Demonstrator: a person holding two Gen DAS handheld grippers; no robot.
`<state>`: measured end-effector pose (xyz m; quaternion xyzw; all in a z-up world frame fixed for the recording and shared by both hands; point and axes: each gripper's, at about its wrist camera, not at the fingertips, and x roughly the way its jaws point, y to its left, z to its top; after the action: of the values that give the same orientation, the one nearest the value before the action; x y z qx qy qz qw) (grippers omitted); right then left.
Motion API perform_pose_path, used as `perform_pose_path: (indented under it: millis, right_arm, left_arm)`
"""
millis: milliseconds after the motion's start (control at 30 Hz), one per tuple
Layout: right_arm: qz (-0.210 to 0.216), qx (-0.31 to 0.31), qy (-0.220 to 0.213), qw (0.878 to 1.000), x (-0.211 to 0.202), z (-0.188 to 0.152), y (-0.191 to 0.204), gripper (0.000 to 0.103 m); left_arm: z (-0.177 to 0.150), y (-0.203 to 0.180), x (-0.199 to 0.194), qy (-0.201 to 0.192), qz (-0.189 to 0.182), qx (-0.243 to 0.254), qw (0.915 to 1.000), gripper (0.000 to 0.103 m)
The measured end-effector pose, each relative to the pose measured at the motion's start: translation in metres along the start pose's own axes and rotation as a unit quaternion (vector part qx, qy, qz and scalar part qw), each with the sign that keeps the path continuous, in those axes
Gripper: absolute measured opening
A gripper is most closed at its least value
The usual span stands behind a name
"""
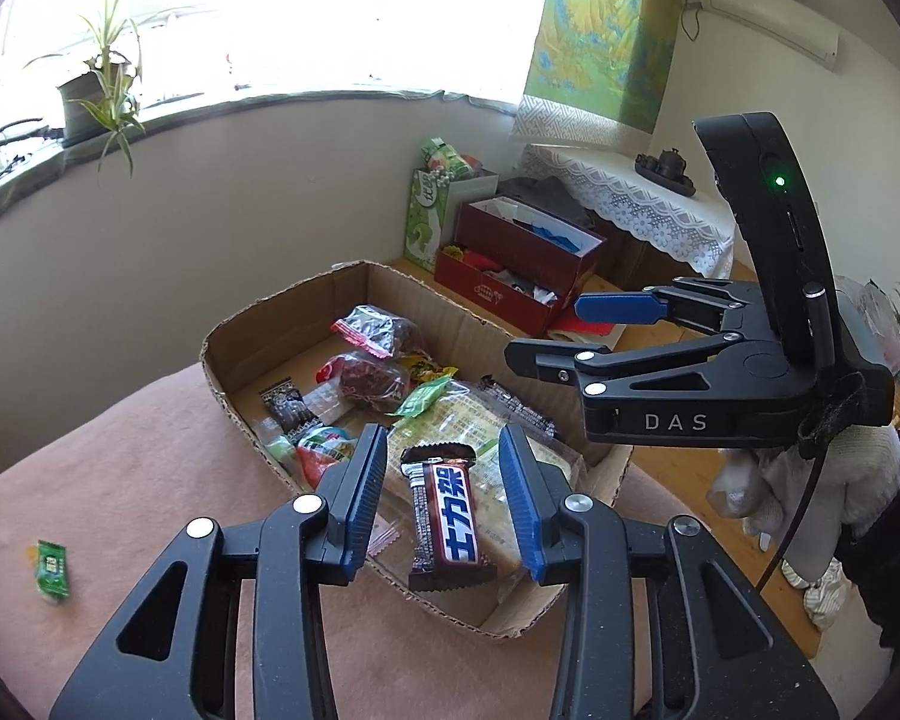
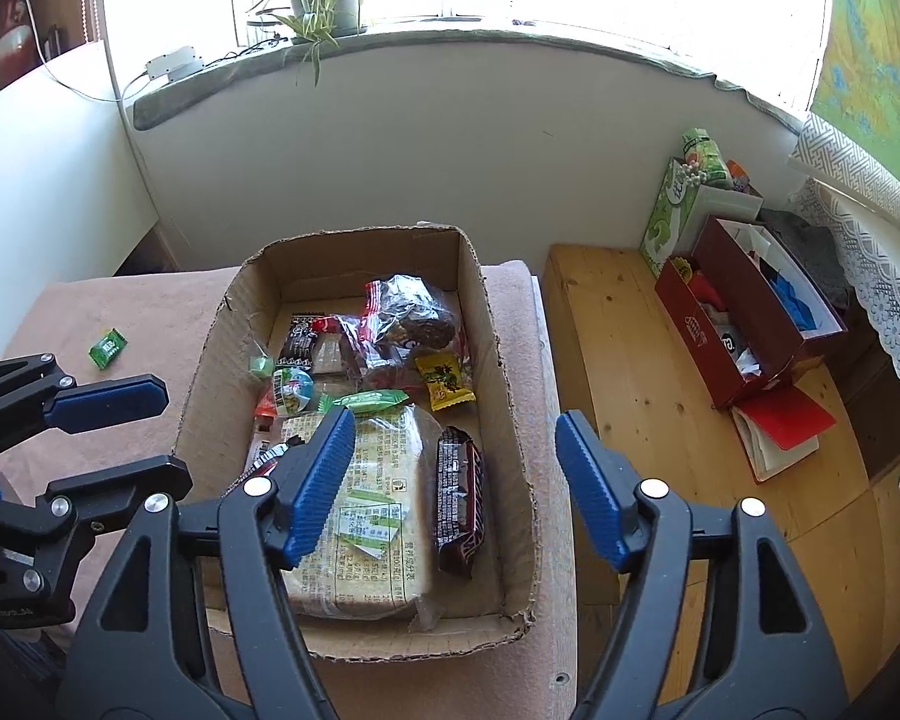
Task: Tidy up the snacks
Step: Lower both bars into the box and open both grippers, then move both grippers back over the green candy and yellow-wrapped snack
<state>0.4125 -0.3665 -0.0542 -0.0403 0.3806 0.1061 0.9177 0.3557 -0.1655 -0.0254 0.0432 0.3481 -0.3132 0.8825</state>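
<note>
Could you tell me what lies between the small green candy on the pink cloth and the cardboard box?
Nothing: in the right wrist view, only bare pink cloth separates the green candy from the cardboard box.

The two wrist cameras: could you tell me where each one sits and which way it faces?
Left wrist: on the left gripper, looking down at the cardboard box and a chocolate bar; the right gripper and a gloved hand show.
Right wrist: on the right gripper, above the box's near end, facing the window; the left gripper shows.
Shared: box, bread pack, green candy.
</note>
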Motion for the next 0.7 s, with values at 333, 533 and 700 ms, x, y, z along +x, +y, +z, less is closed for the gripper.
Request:
perform_pose_path:
  millis: [333,533,700]
  right_arm:
    - [0.006,-0.008,-0.004,1.0,-0.008,0.002,0.02,0.072]
    - [0.024,-0.026,-0.013,0.999,-0.016,0.007,0.048,0.072]
    - [0.049,-0.04,-0.023,0.998,-0.021,0.015,0.08,0.072]
  left_arm:
    - [-0.007,0.02,-0.02,-0.011,0.014,-0.018,0.9997,0.037]
    - [-0.014,0.048,-0.039,-0.019,0.039,-0.035,0.9985,0.037]
    - [-0.025,0.08,-0.057,-0.024,0.063,-0.059,0.996,0.037]
